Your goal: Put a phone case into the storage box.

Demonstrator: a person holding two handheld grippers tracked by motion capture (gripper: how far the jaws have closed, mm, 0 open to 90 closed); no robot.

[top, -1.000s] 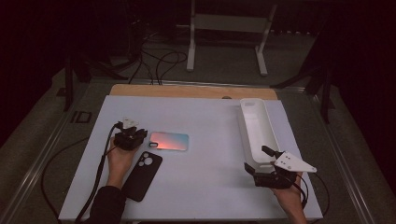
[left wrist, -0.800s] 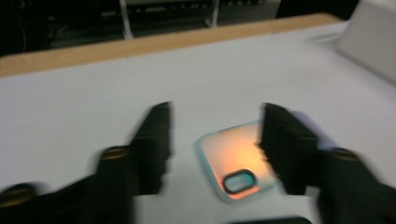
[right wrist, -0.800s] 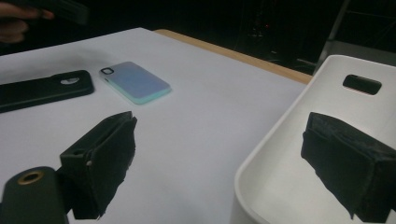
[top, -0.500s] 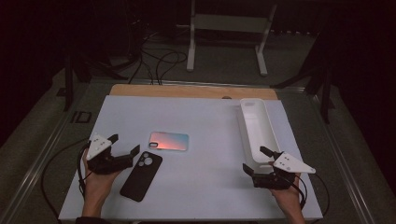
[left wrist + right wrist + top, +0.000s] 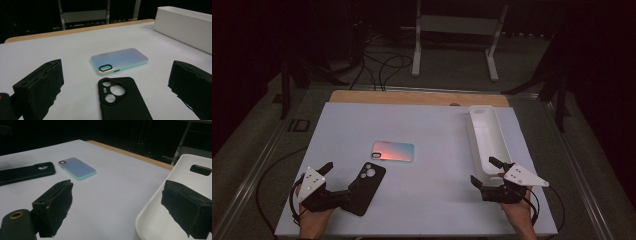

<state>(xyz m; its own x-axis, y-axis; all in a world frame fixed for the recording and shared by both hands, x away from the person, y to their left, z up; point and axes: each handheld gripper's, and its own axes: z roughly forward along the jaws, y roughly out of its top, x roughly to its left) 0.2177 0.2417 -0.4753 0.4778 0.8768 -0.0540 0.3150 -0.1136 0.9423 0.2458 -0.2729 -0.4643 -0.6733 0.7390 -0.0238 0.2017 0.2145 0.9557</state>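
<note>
An iridescent phone case [image 5: 393, 150] [image 5: 120, 60] [image 5: 77, 168] lies flat on the white mat, left of centre. A black phone case [image 5: 365, 186] [image 5: 122, 100] [image 5: 25, 173] lies nearer the front edge, camera cut-outs pointing away. My left gripper [image 5: 339, 181] [image 5: 116, 72] sits low at the front left, open. Its jaws have just been opening and stand either side of the black case's near end without pressing it. My right gripper [image 5: 484, 171] [image 5: 120, 202] rests at the front right, open and holding nothing, one jaw over the near end of the white tray [image 5: 488, 137] [image 5: 150, 207].
The long white tray [image 5: 182, 27] runs front to back along the mat's right side. A wooden strip [image 5: 412, 97] edges the far side of the mat [image 5: 437, 125]. A metal stand [image 5: 454, 30] and cables lie on the floor beyond.
My left gripper has drawn back from beside the iridescent case toward the front left corner, and its jaws have spread wide. Both phone cases and the right gripper stayed put.
</note>
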